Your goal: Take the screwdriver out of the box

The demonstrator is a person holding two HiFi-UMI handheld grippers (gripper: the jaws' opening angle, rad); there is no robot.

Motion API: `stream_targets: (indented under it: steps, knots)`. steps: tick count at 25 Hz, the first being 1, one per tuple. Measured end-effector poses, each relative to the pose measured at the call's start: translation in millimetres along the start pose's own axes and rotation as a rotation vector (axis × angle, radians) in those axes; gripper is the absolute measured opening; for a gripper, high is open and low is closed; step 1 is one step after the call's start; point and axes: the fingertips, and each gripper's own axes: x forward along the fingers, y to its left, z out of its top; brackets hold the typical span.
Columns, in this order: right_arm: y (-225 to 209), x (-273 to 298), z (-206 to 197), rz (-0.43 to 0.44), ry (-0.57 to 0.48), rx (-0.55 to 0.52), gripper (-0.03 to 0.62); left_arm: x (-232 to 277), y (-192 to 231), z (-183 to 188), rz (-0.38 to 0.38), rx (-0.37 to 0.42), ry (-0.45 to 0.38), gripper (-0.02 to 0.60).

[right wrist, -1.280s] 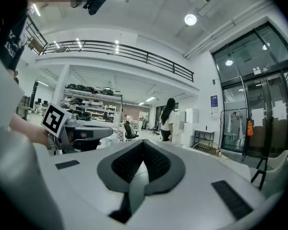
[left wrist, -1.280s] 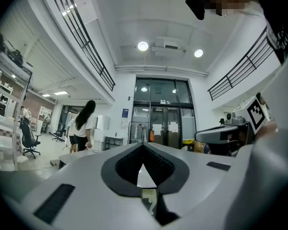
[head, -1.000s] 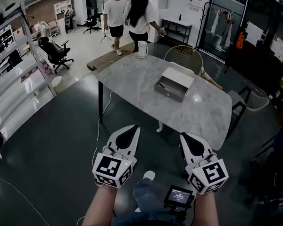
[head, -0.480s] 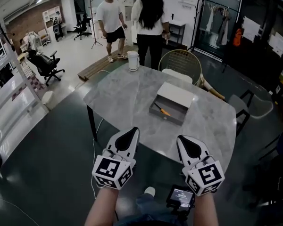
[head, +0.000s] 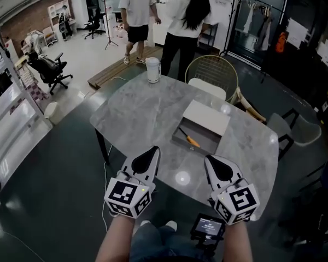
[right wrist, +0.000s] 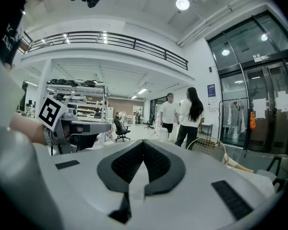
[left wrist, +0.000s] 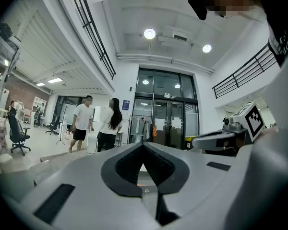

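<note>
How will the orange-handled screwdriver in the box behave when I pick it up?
The screwdriver looks slim and rigid, so it is probably stiff and light. Its orange handle may roll across the box floor if nudged. It lies flat and diagonal, so a grip across the handle likely holds better than one on the thin dark shaft.

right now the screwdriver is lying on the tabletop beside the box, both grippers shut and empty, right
No: the head view shows the screwdriver lying inside the open box, not on the tabletop beside it. The left gripper and right gripper are shut and empty.
</note>
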Motion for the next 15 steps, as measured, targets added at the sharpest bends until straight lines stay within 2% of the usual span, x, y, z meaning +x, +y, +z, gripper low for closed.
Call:
stream_targets:
  steps: [8, 15]
  knots:
    - [-24.6, 40.5, -12.3, -0.015, 0.047, 0.01, 0.025, 45.0, 25.8, -15.4, -0.028, 0.005, 0.056, 0.012]
    - [-68.0, 85.7, -29.5, -0.081, 0.094, 0.048, 0.025, 109.8, 50.5, -32.6, -0.11, -0.005, 0.101, 0.012]
